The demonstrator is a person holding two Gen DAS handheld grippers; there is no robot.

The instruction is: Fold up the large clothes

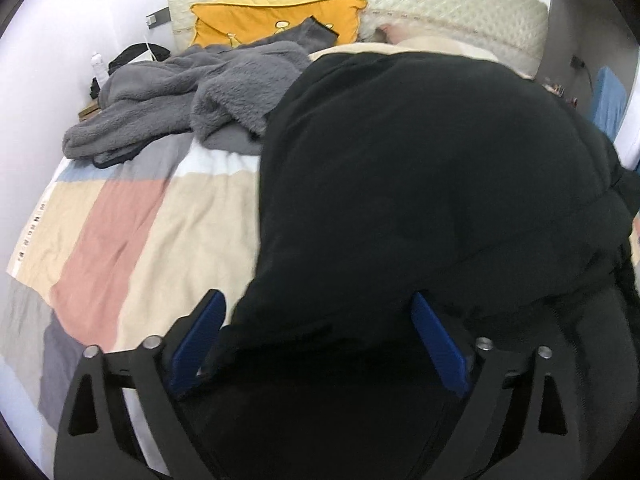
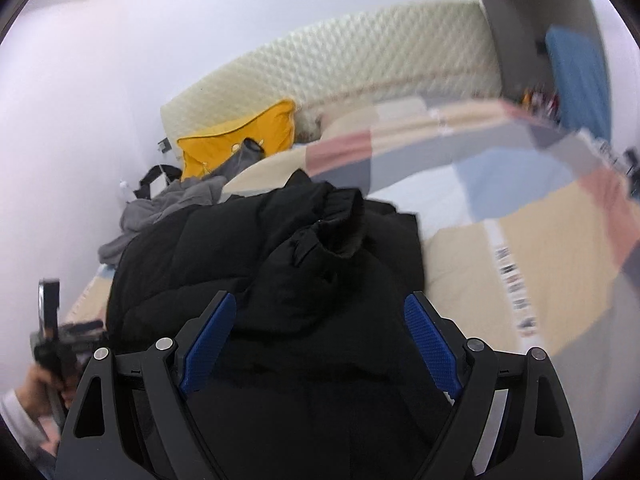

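The black padded jacket (image 2: pixel 256 264) lay bunched mid-frame on the bed (image 2: pixel 472 280) — puffy, soft, likely slippery and bulky rather than heavy. Both the left gripper (image 1: pixel 318 326) and right gripper (image 2: pixel 320 330) had fingers spread, pinching nothing — a cuff or hem edge looked the surest hold.

Each gripper (image 1: pixel 316 300) (image 2: pixel 318 302) has 2 black triangular-cutout arms, blue textured pads (image 2: pixel 430 344), silver round pins; a white sleeve (image 2: pixel 14 410).
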